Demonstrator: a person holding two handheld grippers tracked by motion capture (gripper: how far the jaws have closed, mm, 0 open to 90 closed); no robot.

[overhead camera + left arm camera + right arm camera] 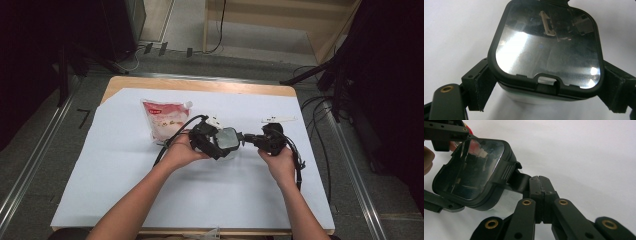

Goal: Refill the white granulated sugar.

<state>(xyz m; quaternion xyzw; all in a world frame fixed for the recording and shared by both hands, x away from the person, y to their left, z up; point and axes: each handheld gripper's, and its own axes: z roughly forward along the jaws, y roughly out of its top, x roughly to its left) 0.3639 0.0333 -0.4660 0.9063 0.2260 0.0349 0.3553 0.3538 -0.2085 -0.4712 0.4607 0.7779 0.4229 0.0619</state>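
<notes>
White sheeting covers the table, above which a black-lidded clear container is clamped across its sides by the left gripper, while its latch tab is pinched by the fully closed right gripper, best pulled steadily outward.

Container between both claws, pouch behind-left
</notes>
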